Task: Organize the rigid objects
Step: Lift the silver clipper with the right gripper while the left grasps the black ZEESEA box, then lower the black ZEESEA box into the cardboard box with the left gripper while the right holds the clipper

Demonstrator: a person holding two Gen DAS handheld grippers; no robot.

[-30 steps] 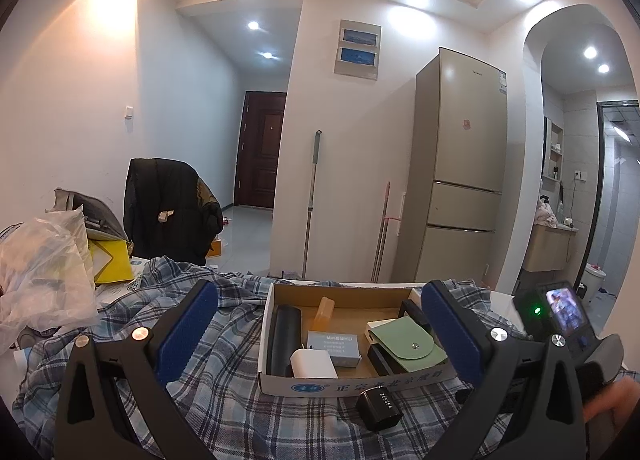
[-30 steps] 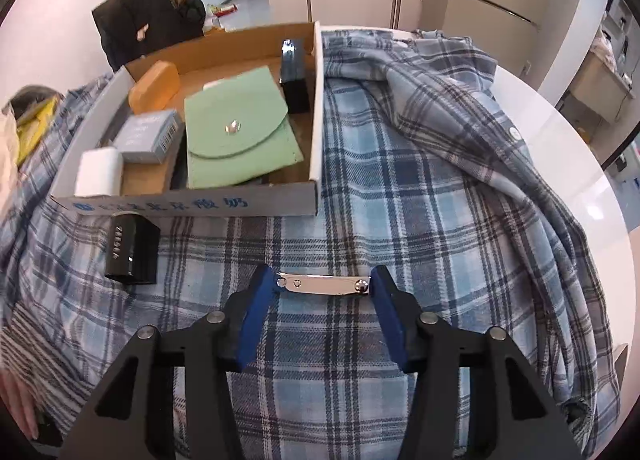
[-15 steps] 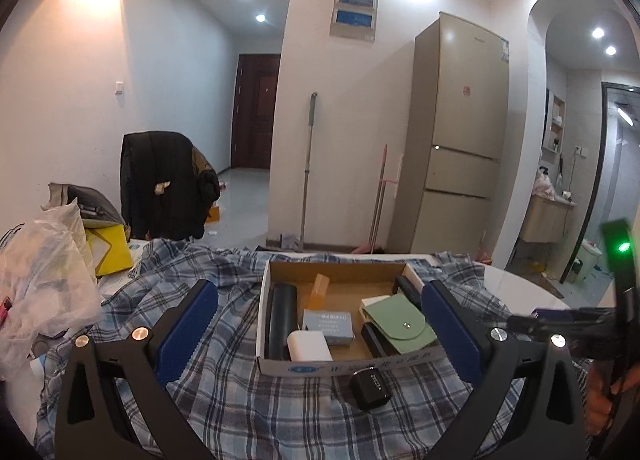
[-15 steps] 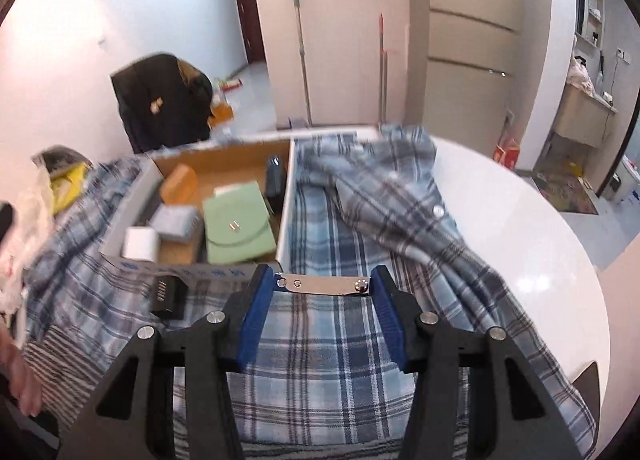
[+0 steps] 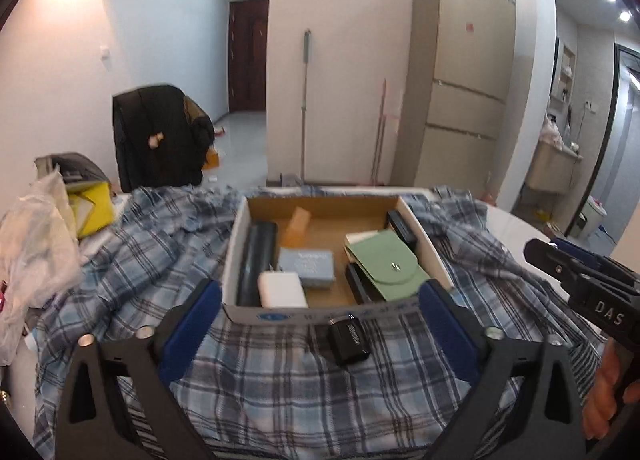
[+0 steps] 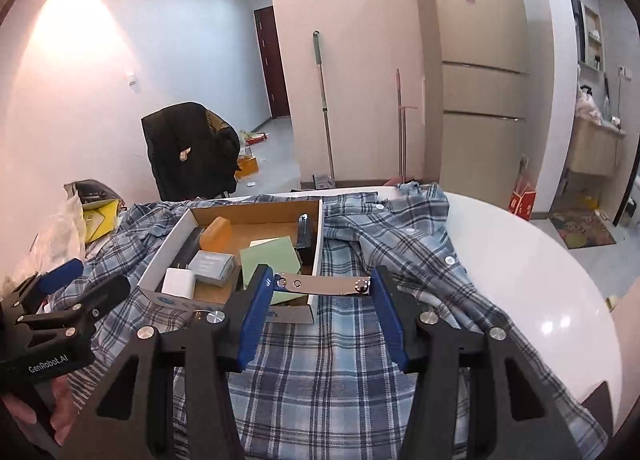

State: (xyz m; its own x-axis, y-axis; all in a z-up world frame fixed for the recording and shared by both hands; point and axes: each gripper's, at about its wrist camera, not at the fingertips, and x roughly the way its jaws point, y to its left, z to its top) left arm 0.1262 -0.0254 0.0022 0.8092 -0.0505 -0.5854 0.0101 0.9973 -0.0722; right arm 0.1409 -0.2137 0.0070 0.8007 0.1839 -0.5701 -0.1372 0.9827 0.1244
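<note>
A cardboard box (image 5: 236, 256) (image 6: 160, 260) lies on a plaid cloth and holds a green pouch (image 5: 386, 264), a white charger (image 5: 280, 289), a grey-blue box (image 5: 307, 265), an orange block (image 5: 298, 223) and dark items. A small black box (image 5: 348, 339) lies on the cloth in front of it. My left gripper (image 5: 320, 324) is open and empty, near the black box. My right gripper (image 6: 322, 286) is shut on a shiny metal bar (image 6: 324, 285), held above the cloth by the box's front right corner.
The plaid cloth (image 6: 340, 372) covers a round white table (image 6: 540, 284). Plastic bags and a yellow item (image 5: 44, 228) sit at the left. A chair with a black jacket (image 5: 156, 136) and a fridge (image 5: 460, 72) stand behind.
My right gripper has lifted the metal bar off the cloth and tilted up to level. My left view has dipped slightly toward the box.
</note>
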